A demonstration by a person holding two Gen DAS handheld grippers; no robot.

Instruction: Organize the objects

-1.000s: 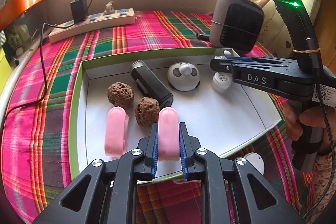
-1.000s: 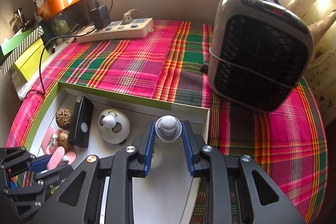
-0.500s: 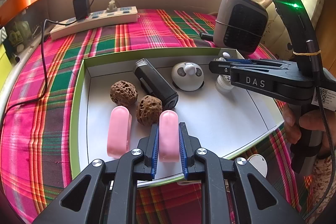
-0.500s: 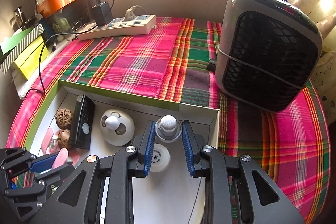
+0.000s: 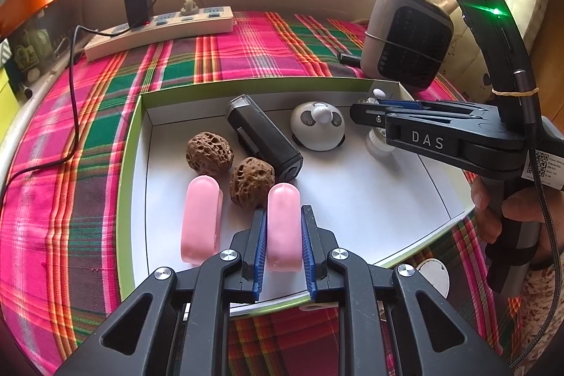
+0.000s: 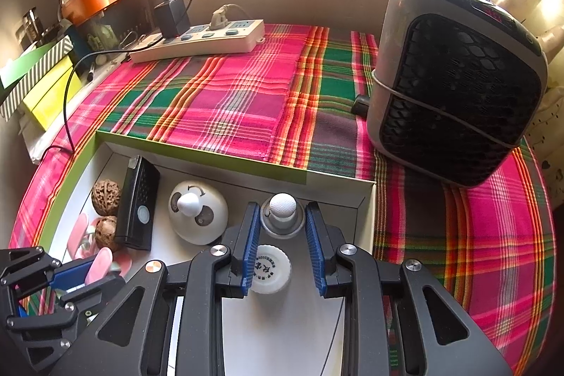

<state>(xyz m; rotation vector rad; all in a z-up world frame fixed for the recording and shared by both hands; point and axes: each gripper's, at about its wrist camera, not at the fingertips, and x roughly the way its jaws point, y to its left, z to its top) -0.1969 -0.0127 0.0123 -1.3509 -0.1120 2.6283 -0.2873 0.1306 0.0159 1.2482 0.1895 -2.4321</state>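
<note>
A white box lid with a green rim [image 5: 131, 143] lies on the plaid cloth. In it are two walnuts [image 5: 209, 153], a black rectangular device [image 5: 263, 139], a white panda-faced dome [image 5: 317, 126], a white round cap [image 6: 270, 269] and two pink blocks. My left gripper [image 5: 282, 231] is shut on the right pink block [image 5: 283, 221], low over the lid's near side; the other pink block [image 5: 201, 220] lies to its left. My right gripper [image 6: 282, 231] is around a small grey knob with a white ball top [image 6: 282, 211] at the lid's far right corner, its pads a little apart from it.
A grey and black fan heater [image 6: 454, 83] stands right of the lid. A white power strip [image 5: 158, 29] with a black charger lies at the back. A white round object [image 5: 431, 275] lies on the cloth by the lid's near edge. Boxes [image 6: 38, 80] are at far left.
My right gripper's jaws have widened slightly around the knob, and the white cap has come into view beneath it. My left gripper has stayed shut on the pink block, shifting little.
</note>
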